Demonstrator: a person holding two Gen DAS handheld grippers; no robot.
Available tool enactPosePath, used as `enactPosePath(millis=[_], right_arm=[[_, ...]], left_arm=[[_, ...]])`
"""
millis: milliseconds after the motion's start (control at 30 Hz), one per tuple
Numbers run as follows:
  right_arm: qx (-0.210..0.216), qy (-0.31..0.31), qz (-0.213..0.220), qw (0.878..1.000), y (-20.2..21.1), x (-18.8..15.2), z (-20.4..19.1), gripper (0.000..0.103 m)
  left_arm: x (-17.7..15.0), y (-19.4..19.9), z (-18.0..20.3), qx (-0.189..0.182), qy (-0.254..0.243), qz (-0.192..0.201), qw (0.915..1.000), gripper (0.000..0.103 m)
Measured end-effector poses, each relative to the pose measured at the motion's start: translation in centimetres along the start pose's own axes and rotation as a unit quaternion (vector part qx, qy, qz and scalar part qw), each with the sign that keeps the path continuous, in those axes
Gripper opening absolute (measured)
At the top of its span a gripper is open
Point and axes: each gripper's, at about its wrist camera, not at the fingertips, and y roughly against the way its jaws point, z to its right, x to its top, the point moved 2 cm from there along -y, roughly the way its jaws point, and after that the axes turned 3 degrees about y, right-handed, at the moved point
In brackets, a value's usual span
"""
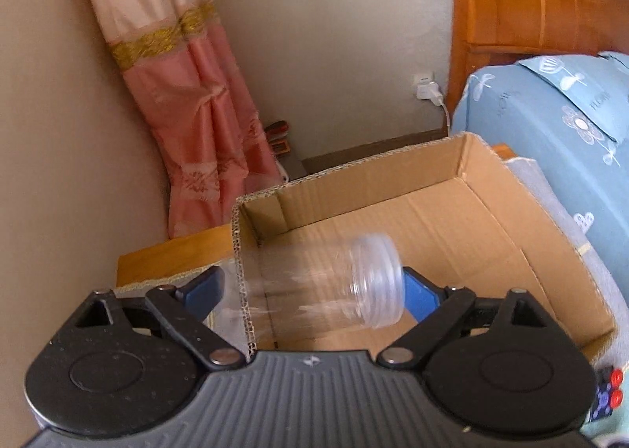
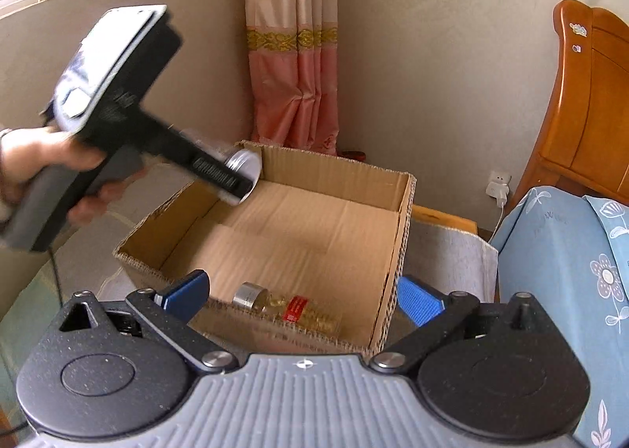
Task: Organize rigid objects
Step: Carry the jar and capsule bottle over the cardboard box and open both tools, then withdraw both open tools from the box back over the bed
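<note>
An open cardboard box [image 1: 464, 157] stands on a cloth-covered surface; it also shows in the right wrist view [image 2: 405, 220]. My left gripper [image 1: 314, 288] is shut on a clear plastic jar [image 1: 354, 282], held sideways over the box's near left corner, threaded mouth to the right. In the right wrist view the left gripper [image 2: 236, 176] holds that jar [image 2: 243, 168] above the box's far left rim. My right gripper [image 2: 300, 296] is open and empty at the box's near wall. A small glass bottle [image 2: 291, 306] with a silver cap and red label lies inside the box near that wall.
A blue flowered bedcover [image 2: 570, 271] and wooden headboard [image 2: 589, 94] are on the right. A pink curtain [image 2: 295, 74] hangs in the corner behind the box. A wall socket with a charger [image 2: 497, 184] is on the back wall. A remote with red buttons [image 1: 609, 389] lies at right.
</note>
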Motion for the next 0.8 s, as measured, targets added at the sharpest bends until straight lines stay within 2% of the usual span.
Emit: enactPosePath(millis=[233, 533, 800], right_arm=[[-0.007, 0.007, -0.008, 1.000, 1.6, -1.1, -0.6, 0.103], [-0.024, -0.011, -0.024, 0.999, 3.2, -3.6, -0.9, 0.103], [-0.048, -0.029, -0.028, 0.998, 4.4, -5.3, -1.0, 0.103]], left_arm=[[-1.3, 1.9, -0.6, -0.013, 0.025, -0.009, 0.9996, 0.096], [-3.2, 6.0, -1.0, -0.017, 0.006, 0.007, 0.9998, 0.097], [-7.1, 9.6, -0.4, -0.021, -0.019, 0.027, 0.9992, 0.099]])
